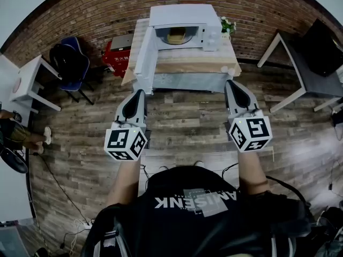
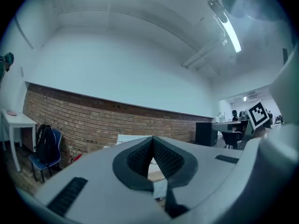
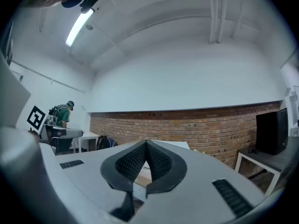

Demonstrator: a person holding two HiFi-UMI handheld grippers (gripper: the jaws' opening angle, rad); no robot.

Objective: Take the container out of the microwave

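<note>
A white microwave (image 1: pixel 185 17) stands on a light wooden table (image 1: pixel 214 66) against the brick wall, its door (image 1: pixel 146 55) swung open to the left. Inside the cavity sits a yellowish-brown container (image 1: pixel 176 35). My left gripper (image 1: pixel 140 92) hovers over the floor just short of the table's left front corner, below the open door. My right gripper (image 1: pixel 231 82) hangs just short of the right front corner. Both point level toward the table. In the gripper views the left gripper (image 2: pixel 152 139) and right gripper (image 3: pixel 146 143) are shut with nothing between the pads.
A small plant (image 1: pixel 228 24) stands right of the microwave. A red box (image 1: pixel 115 55) and a blue chair with a black backpack (image 1: pixel 69 63) are left of the table. White tables stand at the far left (image 1: pixel 29 84) and right (image 1: pixel 300 68). Cables (image 1: pixel 59 186) lie on the floor.
</note>
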